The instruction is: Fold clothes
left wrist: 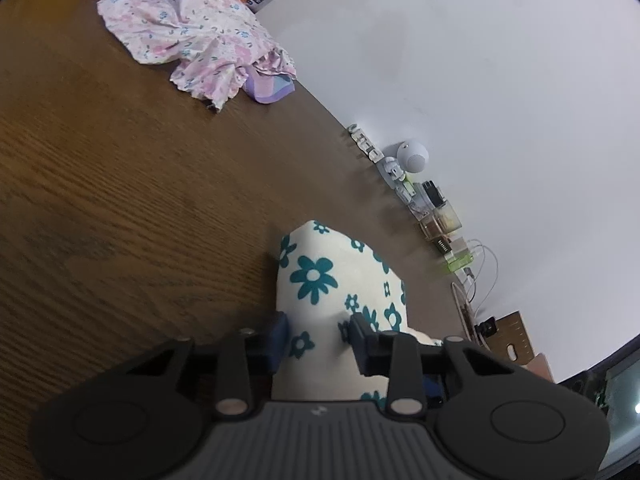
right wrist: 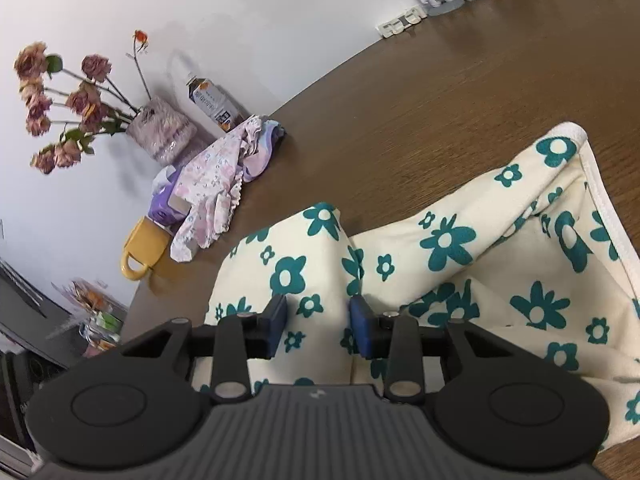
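the cream garment with teal flowers [right wrist: 460,248] lies on the brown wooden table [right wrist: 440,92], bunched into raised folds, and both tools have a fold of it between their blue pads. in the right wrist view the right gripper [right wrist: 318,326] has its pads pressed against either side of a ridge of the cloth at 6 o'clock, with the rest of the garment spreading away toward 3 o'clock, its hemmed edge standing up at about 2 o'clock. in the left wrist view the left gripper [left wrist: 318,334] likewise pinches an upright fold of the same garment [left wrist: 320,276] at 6 o'clock, the cloth rising above the table surface [left wrist: 120,200]. a crumpled pink floral garment [left wrist: 192,36] sits well apart at 11 o'clock, partly over a purple item [left wrist: 272,90]. in the right wrist view a yellow mug [right wrist: 142,248] lies at 9 o'clock, and dried roses in a vase [right wrist: 160,128] stand at 10 o'clock beside a carton [right wrist: 212,102].
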`<state>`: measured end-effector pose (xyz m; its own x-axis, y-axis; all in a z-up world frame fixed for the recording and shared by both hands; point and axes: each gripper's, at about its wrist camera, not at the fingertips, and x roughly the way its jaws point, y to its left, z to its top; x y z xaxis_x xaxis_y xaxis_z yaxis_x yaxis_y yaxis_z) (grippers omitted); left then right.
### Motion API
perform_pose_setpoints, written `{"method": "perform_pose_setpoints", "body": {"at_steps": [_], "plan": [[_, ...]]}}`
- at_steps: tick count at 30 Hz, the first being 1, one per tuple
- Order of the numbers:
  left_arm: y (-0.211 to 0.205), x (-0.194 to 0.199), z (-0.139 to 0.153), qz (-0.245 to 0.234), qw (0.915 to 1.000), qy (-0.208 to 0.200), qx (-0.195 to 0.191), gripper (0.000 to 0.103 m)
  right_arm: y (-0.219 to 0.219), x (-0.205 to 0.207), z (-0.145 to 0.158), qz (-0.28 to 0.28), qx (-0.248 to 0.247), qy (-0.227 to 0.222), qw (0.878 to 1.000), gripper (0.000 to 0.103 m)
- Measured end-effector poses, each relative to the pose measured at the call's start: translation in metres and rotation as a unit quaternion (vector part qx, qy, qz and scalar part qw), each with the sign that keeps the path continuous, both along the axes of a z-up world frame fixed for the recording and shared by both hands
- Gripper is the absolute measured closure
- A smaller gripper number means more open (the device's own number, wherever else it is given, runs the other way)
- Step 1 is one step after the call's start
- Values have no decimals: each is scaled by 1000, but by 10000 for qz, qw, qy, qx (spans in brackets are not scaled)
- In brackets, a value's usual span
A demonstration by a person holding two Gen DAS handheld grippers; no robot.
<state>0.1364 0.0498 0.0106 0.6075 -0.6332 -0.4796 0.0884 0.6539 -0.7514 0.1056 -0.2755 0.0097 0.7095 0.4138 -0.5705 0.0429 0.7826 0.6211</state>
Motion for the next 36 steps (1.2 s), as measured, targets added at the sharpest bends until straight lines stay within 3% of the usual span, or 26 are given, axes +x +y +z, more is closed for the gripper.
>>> {"method": "perform_pose_setpoints", "body": {"at_steps": [3,5,7,9,12,17,18,19,22,24,25,28,29,30,31,32,36], "plan": [[0,6,8,96,9997,-193,79,52,-7,2,6,-135,96,-96,9998,62],[-2,13,10,104,9995,-242,144,52,-9,8,9,-251,-33,-179,9995,59],[-7,20,7,66,9997,-141,172,55,-10,18,7,-230,-14,-118,9997,59],[-11,24,1,-12,9999,-25,113,68,-7,26,2,-141,26,22,9999,59],[-10,24,2,-33,9999,-104,112,68,-2,27,-2,-27,66,37,10000,67],[-4,30,1,178,9998,-54,61,59,-9,26,1,-182,66,-84,9998,62],[-5,32,-1,170,9998,-50,57,60,-10,27,1,-221,56,-84,9997,62],[-6,34,-2,117,9999,-51,40,68,-9,29,0,-219,77,-69,9997,62],[-8,33,-3,97,9999,-83,113,70,-4,32,-3,-116,100,-76,9999,80],[-8,32,-2,117,9998,-87,97,64,-2,30,-2,-81,6,-108,9999,80],[-7,31,-2,126,9998,-89,89,57,-1,27,1,-78,-60,-143,9999,77],[-6,29,-1,155,9998,-95,66,57,0,19,7,-83,-272,-265,9992,55],[-5,28,-1,165,9998,-98,58,58,2,18,8,-60,-309,-306,9990,55],[-5,27,-1,175,9998,-100,51,72,3,17,9,-38,-346,-347,9988,56],[-4,26,-1,185,9998,-102,43,73,4,17,9,-10,-355,-362,9987,62],[-4,26,0,194,9998,-104,35,73,5,18,7,25,-319,-338,9989,74],[-2,23,0,233,9997,-112,4,59,4,14,9,4,-272,-336,9991,73]]}}
